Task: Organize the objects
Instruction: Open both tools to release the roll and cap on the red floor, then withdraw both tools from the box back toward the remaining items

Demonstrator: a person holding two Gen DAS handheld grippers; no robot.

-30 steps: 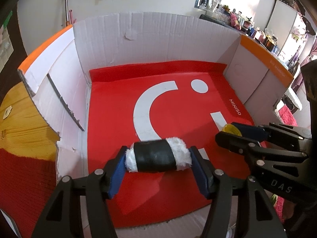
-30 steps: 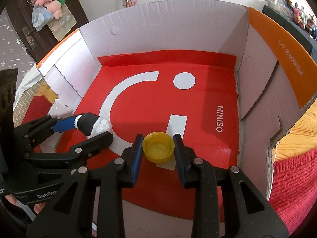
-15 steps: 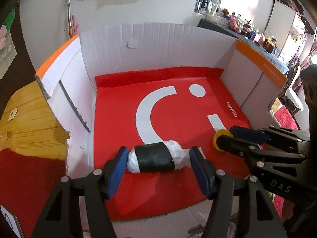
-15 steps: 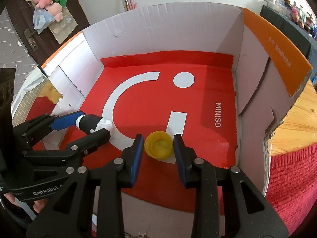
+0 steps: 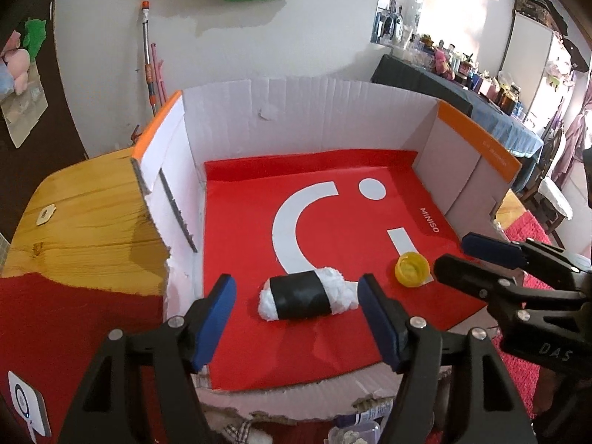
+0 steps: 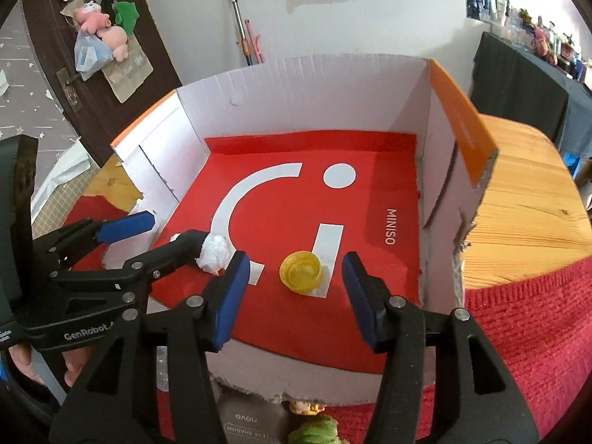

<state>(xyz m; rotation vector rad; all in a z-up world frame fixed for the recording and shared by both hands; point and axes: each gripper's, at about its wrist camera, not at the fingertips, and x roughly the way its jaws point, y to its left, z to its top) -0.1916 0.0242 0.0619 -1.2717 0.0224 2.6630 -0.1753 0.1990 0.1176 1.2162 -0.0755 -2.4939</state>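
Note:
A white roll wrapped in a black band (image 5: 305, 298) lies on the red floor of the cardboard box (image 5: 310, 122). My left gripper (image 5: 296, 307) is open, its blue pads on either side of the roll and clear of it. A yellow bottle cap (image 6: 301, 271) lies open side up on the red floor, also in the left wrist view (image 5: 411, 269). My right gripper (image 6: 292, 292) is open and drawn back, the cap lying free between its pads. In the right wrist view the roll (image 6: 216, 253) is partly hidden behind the left gripper's finger.
The box sits on a wooden table (image 6: 529, 192) with a red knitted cloth (image 6: 525, 333) at its near side. Small items (image 6: 307, 418) lie just in front of the box's torn near edge. Box walls rise at left, back and right.
Both grippers opened and let go: the roll and the yellow cap now lie on the red floor. Both grippers pulled back and up from the box.

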